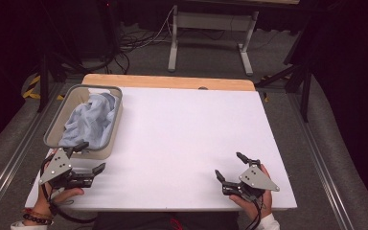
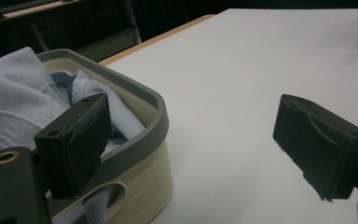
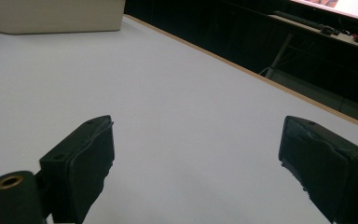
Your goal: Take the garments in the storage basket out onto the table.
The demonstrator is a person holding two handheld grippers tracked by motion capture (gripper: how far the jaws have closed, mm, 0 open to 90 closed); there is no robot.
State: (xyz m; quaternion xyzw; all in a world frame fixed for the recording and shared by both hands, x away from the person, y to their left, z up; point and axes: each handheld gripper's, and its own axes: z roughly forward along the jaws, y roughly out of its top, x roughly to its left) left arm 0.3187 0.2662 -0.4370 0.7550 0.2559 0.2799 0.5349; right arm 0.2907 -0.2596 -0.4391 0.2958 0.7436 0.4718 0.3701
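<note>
One crumpled light-blue garment (image 1: 90,120) is what this job turns on, and it sits bunched inside the grey-rimmed beige basket (image 1: 116,125) at the far left of the white table (image 1: 187,143). Its ribbed knit fabric (image 2: 14,100) rises above the rim, and a fold shows through the handle cut-out in the near wall. I judge the work to be at its opening step: nothing is lifted out and the cloth lies untouched.

My left gripper (image 1: 88,157) hovers at the basket's near corner with its jaws spread wide and nothing between the pads. In the left gripper view one jaw stands in front of the rim (image 2: 161,116) and cloth, while the other hangs over bare tabletop, so the opening straddles the basket wall and not the fabric. I cannot tell whether the inner jaw touches the rim or merely overlaps it in the picture.

My right gripper (image 1: 230,166) rests low over the table's near right side, well apart from the basket, jaws equally wide and empty; its own view looks across bare white surface toward the basket's wall (image 3: 51,16) in the far corner.

Next, I would raise the left gripper over the rim and bring both pads down onto a raised fold before closing. The risk, as I see it, is pinching the basket wall along with the cloth and dragging the whole basket. The right gripper could steady the basket.
</note>
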